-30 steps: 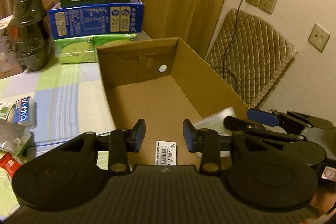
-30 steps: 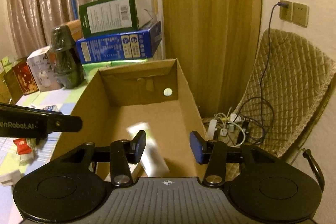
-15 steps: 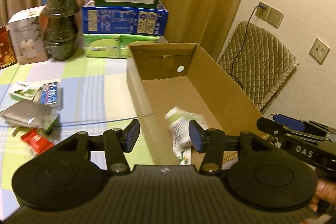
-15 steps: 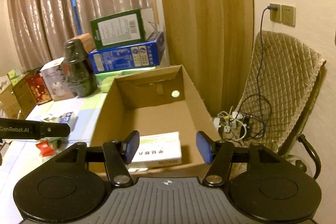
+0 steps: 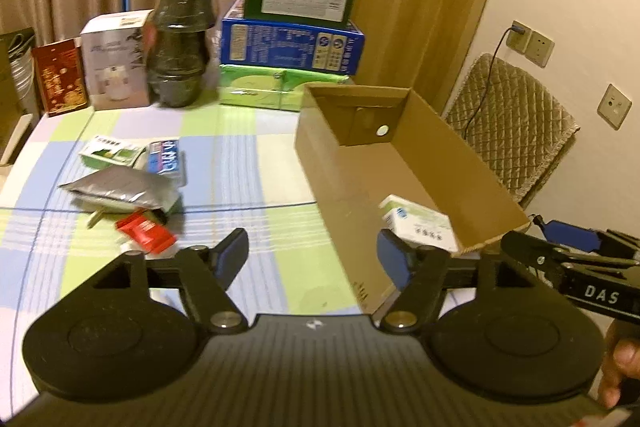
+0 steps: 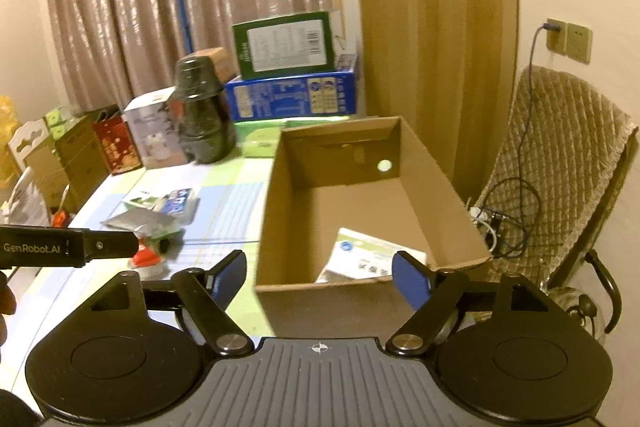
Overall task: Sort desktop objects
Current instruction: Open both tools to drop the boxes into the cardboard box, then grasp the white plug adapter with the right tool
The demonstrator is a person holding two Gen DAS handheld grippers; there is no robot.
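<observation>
White box (image 6: 370,259) lies in carton (image 6: 424,163); both grippers spread wide, empty.

The left gripper (image 5: 313,253) and the right gripper (image 6: 319,275) both hung with jaws spread wide and empty, side by side, each held from behind by a hand (image 5: 618,367).

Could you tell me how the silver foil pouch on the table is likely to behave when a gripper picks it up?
The silver foil pouch lies flat and creased over other small packets, so it is probably floppy and will sag from a pinch. Its glossy skin suggests it may slip between the pads. It looks thin, so probably light.
</observation>
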